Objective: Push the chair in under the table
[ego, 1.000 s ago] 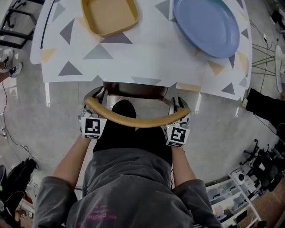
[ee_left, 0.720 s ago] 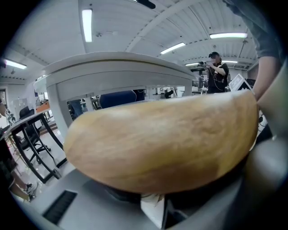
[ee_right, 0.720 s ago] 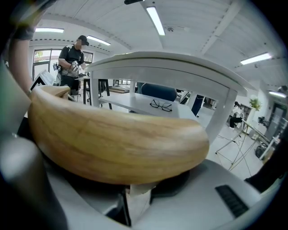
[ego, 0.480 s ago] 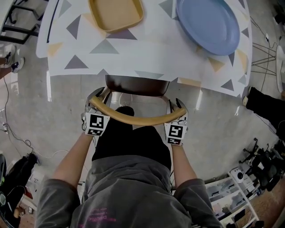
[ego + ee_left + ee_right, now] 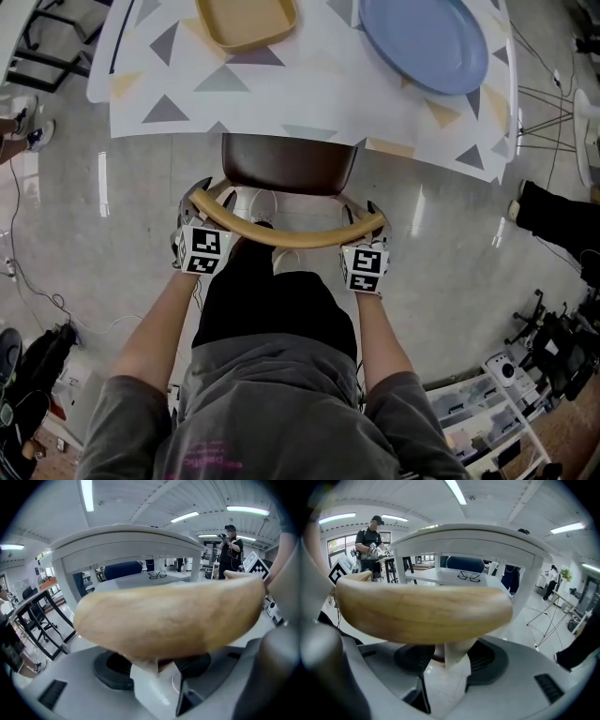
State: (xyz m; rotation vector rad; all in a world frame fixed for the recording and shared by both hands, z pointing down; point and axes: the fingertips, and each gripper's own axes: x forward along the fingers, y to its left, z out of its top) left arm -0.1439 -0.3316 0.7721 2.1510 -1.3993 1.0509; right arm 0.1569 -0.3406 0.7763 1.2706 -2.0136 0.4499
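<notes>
The chair's curved wooden back rail (image 5: 286,234) runs between my two grippers, and its brown seat (image 5: 289,164) reaches partly under the white, triangle-patterned table (image 5: 309,98). My left gripper (image 5: 208,208) is at the rail's left end and my right gripper (image 5: 367,223) at its right end. Both sets of jaws are opening, with the rail still between them. In the left gripper view the rail (image 5: 168,616) fills the space above the lower jaw of the left gripper (image 5: 154,665). The right gripper view shows the rail (image 5: 422,613) over the right gripper (image 5: 445,663), with the table's edge (image 5: 468,538) beyond.
A yellow tray (image 5: 246,21) and a blue plate (image 5: 422,37) lie on the table. Black frames stand at the far left (image 5: 37,47), cables trail on the grey floor, and a rack of boxes (image 5: 487,412) is at the lower right. A person (image 5: 370,541) stands in the background.
Both grippers have loosened on the rail and sunk a little with it. More of the brown seat shows outside the table's edge. My legs have drawn back behind the rail.
</notes>
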